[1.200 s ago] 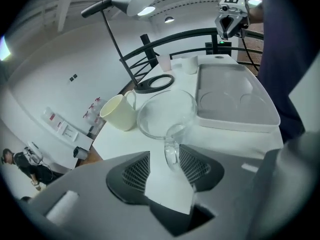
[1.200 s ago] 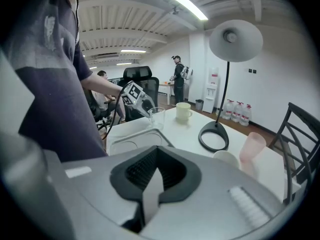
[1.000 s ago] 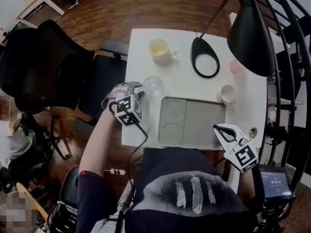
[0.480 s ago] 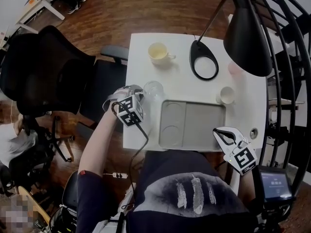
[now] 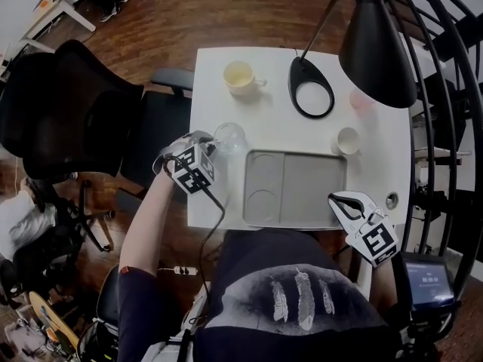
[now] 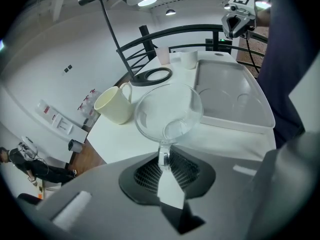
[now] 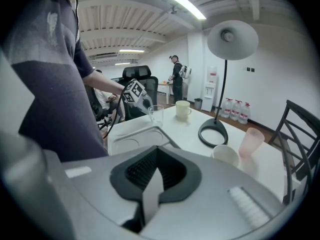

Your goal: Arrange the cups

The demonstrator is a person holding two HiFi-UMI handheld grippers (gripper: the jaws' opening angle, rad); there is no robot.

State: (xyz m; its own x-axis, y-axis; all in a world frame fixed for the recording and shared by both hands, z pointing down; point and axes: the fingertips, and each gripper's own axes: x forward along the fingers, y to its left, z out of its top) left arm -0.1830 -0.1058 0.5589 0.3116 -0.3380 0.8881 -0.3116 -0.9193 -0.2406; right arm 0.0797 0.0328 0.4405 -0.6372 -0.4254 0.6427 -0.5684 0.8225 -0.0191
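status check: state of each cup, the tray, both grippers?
left gripper: shut on the glass cup's wall; jaws have just been closing
right gripper: shut, nothing between its jaws
glass cup: upright, empty, pinched at the rim, left of the tray
yellow mug: upright, untouched
white cup: upright, untouched
pink cup: upright, untouched
tray: flat on the table, nothing in it

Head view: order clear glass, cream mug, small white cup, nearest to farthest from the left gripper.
1. Clear glass: in the left gripper, whose jaws have just closed on its rim.
2. Cream mug: farther back, left side.
3. Small white cup: right, past the tray.
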